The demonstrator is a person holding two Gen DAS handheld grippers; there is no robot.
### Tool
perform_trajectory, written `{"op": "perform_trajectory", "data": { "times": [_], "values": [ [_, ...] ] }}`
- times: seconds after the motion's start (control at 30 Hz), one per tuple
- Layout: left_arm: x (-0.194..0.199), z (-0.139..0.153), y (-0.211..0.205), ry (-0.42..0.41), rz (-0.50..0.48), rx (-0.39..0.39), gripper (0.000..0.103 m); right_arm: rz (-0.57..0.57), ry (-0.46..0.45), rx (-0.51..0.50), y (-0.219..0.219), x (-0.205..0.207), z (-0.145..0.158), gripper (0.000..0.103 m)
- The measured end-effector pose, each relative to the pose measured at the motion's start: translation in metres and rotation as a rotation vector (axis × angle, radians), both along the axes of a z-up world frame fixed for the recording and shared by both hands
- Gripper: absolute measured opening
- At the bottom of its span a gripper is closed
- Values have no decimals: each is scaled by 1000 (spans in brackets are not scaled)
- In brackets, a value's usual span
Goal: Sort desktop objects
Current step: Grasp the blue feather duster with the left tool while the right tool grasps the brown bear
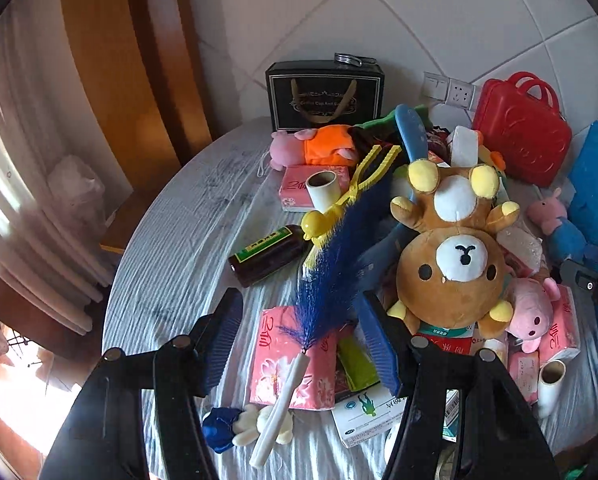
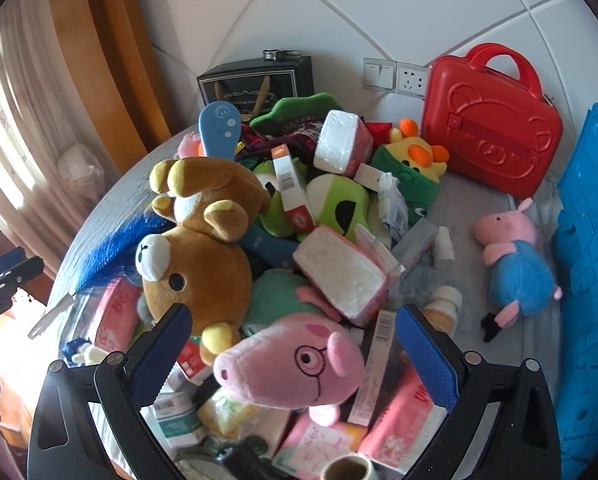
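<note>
Blue feather duster point(image 1: 331, 264) between the open left gripper point(image 1: 299, 344) jaws

A brown bear plush point(image 1: 455, 256) is seen at centre right, lying on its back atop the heap. A blue feather duster point(image 1: 335, 264) is laid diagonally at centre, its white handle toward the bottom. A pink pig plush point(image 2: 295, 364) is shown at lower centre, snout leftward.
</note>
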State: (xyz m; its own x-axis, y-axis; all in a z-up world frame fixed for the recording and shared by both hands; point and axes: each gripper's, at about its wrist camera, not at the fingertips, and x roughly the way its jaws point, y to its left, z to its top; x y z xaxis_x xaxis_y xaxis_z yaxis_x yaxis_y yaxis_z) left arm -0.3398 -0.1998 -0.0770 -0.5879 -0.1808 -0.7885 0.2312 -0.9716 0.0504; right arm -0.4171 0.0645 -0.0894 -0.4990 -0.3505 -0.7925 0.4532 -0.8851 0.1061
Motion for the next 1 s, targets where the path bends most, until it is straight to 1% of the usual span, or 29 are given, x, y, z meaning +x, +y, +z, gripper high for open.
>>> {"op": "perform_trajectory", "data": {
  "times": [0.07,0.17,0.2,0.37,0.43,0.57,0.67,0.8,0.83,0.87,0.93,1.0],
  "values": [
    [-22,-15,-1,-23,-50,25,59,-5,-9,-6,-12,-2,-1,103],
    [-52,-38,-2,-42,-99,74,59,-16,-36,-25,-31,-8,-5,103],
    [-61,-46,-2,-47,-107,82,59,-22,-46,-25,-37,-10,-7,103],
    [-103,-87,-7,-127,-99,125,59,-40,-65,8,-60,-17,-16,103],
    [-111,-95,-9,-128,-112,157,59,-50,-72,23,-67,-21,-19,103],
    [-119,-97,-9,-99,-164,200,59,-71,-87,48,-78,-32,-26,103],
    [-127,-96,-11,-93,-194,205,59,-90,-104,29,-84,-42,-28,103],
    [-133,-80,-26,-46,-158,155,59,-87,-124,16,-97,-51,-27,103],
    [-135,-79,-30,-52,-157,147,59,-82,-129,11,-101,-52,-28,103],
    [-139,-82,-32,-75,-166,140,59,-76,-133,12,-104,-53,-29,103],
    [-144,-97,-28,-130,-200,127,59,-86,-140,34,-110,-59,-34,103],
    [-144,-112,-19,-159,-224,117,56,-99,-161,44,-114,-65,-42,103]
  ]
}}
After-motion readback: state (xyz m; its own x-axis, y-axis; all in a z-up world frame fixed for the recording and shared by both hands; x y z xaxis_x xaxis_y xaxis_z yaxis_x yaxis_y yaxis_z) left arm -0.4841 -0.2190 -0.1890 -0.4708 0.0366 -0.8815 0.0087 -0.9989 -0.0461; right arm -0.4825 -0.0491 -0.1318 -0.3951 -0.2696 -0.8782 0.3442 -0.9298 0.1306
